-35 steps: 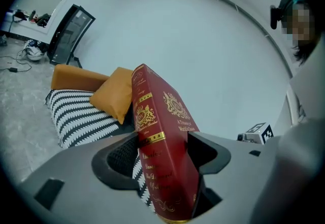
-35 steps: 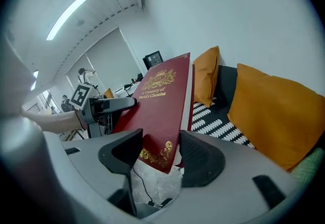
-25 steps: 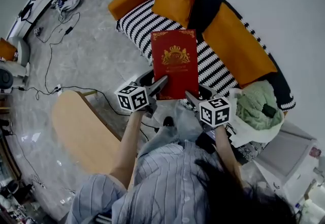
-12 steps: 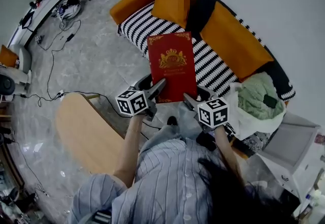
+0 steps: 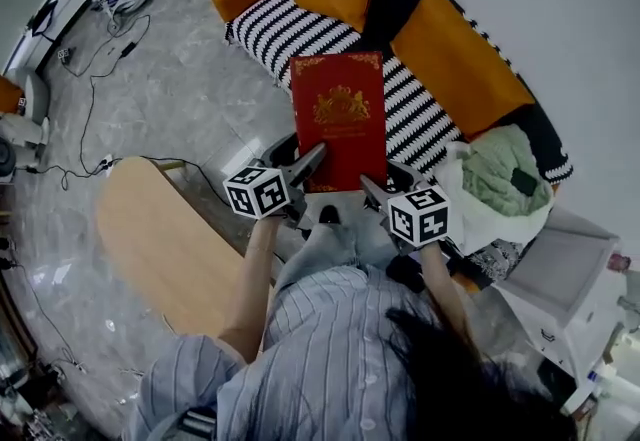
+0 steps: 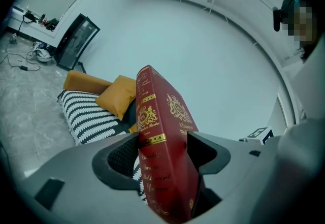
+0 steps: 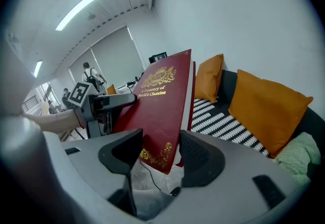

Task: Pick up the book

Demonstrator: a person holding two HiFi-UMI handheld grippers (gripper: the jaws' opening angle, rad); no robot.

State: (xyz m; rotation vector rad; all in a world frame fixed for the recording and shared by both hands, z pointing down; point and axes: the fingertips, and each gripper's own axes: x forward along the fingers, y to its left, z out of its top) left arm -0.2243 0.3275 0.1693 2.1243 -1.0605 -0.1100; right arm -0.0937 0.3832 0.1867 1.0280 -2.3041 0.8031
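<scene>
A red hardcover book (image 5: 338,119) with gold print hangs in the air over the striped sofa, carried between both grippers. My left gripper (image 5: 315,157) is shut on its lower left corner; in the left gripper view the spine of the book (image 6: 162,136) fills the gap of the left gripper (image 6: 162,154). My right gripper (image 5: 372,187) is shut on the lower right corner. In the right gripper view the book (image 7: 160,106) tilts up from the right gripper (image 7: 160,154), with the left gripper's marker cube beyond it.
Below lies a sofa (image 5: 265,29) with a black-and-white striped seat and orange cushions (image 5: 460,69). A round wooden table (image 5: 160,249) stands at the left. A green cloth (image 5: 500,184) and a white box (image 5: 560,294) are at the right. Cables (image 5: 110,44) trail over the grey floor.
Both grippers and the book have shifted a little together against the sofa and floor. Both grips on the book look the same.
</scene>
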